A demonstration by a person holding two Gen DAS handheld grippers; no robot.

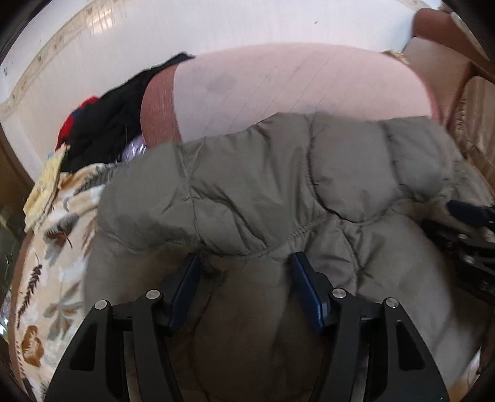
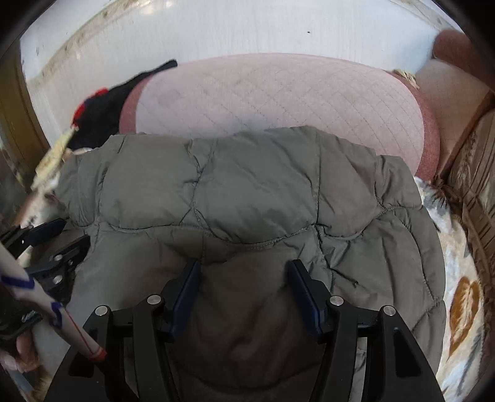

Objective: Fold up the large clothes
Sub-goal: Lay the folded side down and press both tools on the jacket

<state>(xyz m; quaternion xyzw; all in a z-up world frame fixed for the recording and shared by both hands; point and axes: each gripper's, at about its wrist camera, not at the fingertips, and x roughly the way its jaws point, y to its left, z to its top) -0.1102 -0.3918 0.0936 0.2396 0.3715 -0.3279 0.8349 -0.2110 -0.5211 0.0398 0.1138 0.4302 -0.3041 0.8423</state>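
Jacket (image 1: 263,191), grey-green and quilted, lies bunched across a leaf-patterned blanket (image 1: 58,278), its far edge overlapping a pink quilted pad (image 1: 278,83). In the left wrist view, the left gripper (image 1: 246,269) sits over the near part of the garment, fingers (image 1: 185,290) spread wide with padded fabric bulging up between them; no fold is pinched. In the right wrist view, the right gripper (image 2: 244,275) is posed the same way over the same garment, fingers (image 2: 304,297) spread, a mound of jacket between them but not clamped. The left gripper also appears at the left margin of the right wrist view, just beside the jacket's edge. A heap of dark clothes (image 1: 105,123) with a red patch lies beyond the blanket, left of the pink pad, against a white wall (image 1: 216,27).
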